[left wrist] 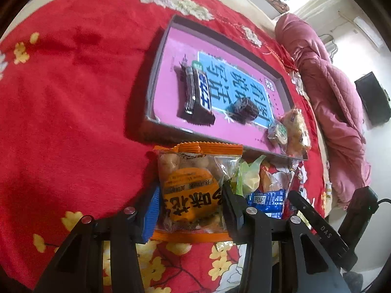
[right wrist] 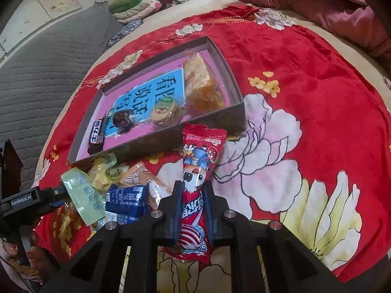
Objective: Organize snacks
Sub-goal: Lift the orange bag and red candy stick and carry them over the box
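Two claws each hold a snack over the red flowered blanket (left wrist: 73, 97). At the lower middle of the left wrist view, the left claw (left wrist: 190, 200) is clamped on an orange packet (left wrist: 193, 190), its blue pads pressing both sides. At the lower middle of the right wrist view, the right claw (right wrist: 193, 195) is squeezed tight on a red packet (right wrist: 198, 178) that stands up between its fingers. Above both, in the middle of each view, lies a shallow box (left wrist: 151, 73) with a pink floor. Inside it are a dark chocolate bar (left wrist: 198, 92), a small dark sweet (left wrist: 244, 109), a round wrapped cake (left wrist: 278, 131) and a yellow pastry packet (left wrist: 297, 129). Just below the box's near wall, loose snacks lie in a heap on the blanket, among them a blue packet (left wrist: 266, 200) and a green wrapper (left wrist: 249, 175).
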Motion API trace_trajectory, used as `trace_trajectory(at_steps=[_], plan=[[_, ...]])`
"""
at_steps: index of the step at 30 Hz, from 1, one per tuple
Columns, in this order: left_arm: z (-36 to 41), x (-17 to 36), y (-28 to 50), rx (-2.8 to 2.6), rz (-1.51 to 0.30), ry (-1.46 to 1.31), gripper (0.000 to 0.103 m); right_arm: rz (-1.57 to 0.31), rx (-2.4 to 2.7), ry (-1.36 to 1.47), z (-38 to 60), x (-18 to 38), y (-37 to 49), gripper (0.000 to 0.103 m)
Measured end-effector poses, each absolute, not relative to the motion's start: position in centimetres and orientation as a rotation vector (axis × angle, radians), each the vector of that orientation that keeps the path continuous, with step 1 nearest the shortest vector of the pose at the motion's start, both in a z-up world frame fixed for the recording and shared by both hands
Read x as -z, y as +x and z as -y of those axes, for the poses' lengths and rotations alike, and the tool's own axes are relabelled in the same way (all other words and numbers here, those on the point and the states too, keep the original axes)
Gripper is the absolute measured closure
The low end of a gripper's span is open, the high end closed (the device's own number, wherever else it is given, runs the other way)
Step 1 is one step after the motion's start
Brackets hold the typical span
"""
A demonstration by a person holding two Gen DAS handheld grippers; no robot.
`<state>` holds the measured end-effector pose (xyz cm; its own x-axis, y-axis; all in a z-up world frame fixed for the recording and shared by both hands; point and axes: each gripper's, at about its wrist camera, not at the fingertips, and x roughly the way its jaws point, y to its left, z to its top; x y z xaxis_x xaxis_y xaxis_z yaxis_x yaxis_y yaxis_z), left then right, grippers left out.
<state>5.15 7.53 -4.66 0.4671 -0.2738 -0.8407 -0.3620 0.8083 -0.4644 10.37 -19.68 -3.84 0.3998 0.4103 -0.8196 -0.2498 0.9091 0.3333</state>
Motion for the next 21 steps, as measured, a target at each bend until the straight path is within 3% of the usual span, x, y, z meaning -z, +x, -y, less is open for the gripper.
trace_trajectory(at_steps=[21], plan=[[-8.3, 0.7, 4.3, -0.112, -1.013, -0.596, 0.056, -0.969, -0.496, 0.161, 19.2, 1.5, 9.7, 0.088]])
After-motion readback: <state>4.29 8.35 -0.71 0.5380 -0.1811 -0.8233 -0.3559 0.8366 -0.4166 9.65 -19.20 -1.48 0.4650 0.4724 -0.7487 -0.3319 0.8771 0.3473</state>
